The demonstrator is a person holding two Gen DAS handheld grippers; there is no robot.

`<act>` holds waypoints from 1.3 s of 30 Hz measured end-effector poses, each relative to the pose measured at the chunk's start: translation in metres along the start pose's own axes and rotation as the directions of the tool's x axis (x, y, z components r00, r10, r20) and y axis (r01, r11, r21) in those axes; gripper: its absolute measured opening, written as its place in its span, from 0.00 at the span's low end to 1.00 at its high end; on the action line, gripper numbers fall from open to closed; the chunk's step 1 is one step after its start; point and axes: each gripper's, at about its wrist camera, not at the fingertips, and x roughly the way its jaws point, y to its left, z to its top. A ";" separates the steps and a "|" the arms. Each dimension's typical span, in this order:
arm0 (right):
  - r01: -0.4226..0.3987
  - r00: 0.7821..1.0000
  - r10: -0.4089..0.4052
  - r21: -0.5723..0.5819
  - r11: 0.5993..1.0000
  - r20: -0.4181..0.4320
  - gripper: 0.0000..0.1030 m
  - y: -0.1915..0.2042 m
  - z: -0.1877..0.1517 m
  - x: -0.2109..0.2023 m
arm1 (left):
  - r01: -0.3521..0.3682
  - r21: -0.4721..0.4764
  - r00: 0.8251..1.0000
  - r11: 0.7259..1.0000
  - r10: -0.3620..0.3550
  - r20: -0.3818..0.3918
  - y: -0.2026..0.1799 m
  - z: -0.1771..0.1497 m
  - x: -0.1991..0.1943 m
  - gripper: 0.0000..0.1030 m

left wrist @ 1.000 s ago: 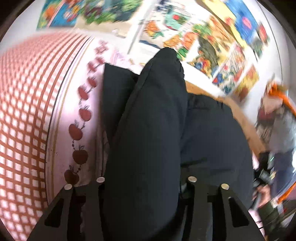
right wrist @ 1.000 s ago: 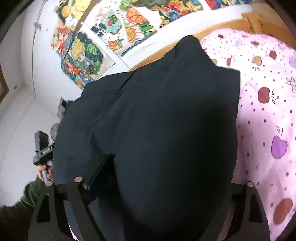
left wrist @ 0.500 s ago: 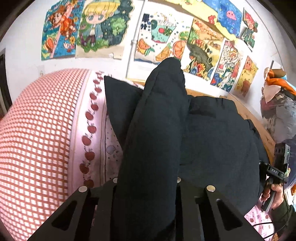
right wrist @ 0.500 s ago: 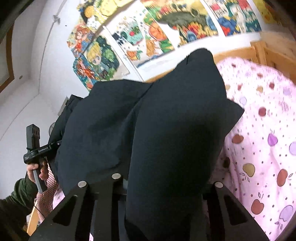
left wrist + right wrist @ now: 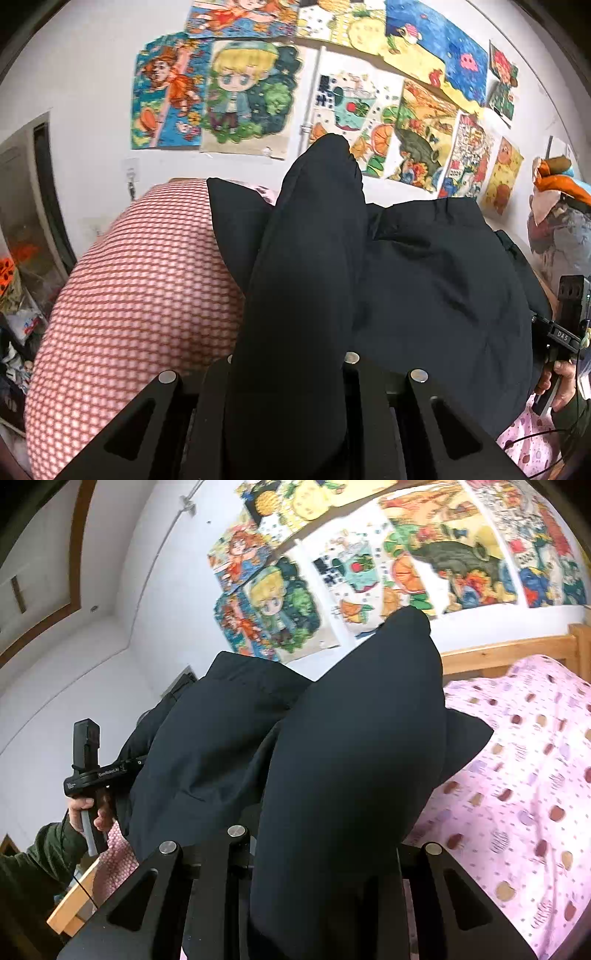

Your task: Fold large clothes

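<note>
A large black garment [image 5: 436, 288] hangs stretched between my two grippers above the bed. My left gripper [image 5: 291, 373] is shut on a bunched fold of it that rises between the fingers and hides the tips. My right gripper [image 5: 317, 845] is shut on another bunched fold of the same garment [image 5: 354, 746], tips hidden too. The right gripper's handle and hand show at the right edge of the left wrist view [image 5: 565, 332]. The left gripper's handle shows at the left of the right wrist view [image 5: 88, 768].
A red-and-white checked quilt [image 5: 140, 295] bulges to the left. A pink apple-print sheet [image 5: 517, 782] covers the bed, with a wooden bed frame [image 5: 506, 653] behind. Cartoon posters [image 5: 240, 92] cover the white wall. Clutter stands at the far left [image 5: 14, 295].
Both grippers have lifted and tilted up with the garment, so the views show more wall and less bed. The grips have not changed.
</note>
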 end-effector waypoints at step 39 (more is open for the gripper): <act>0.432 0.902 -0.430 0.046 0.901 -0.050 0.88 0.043 0.008 -0.017 | -0.072 -0.094 0.992 0.993 0.081 0.099 -0.002 -0.034 -0.045 0.96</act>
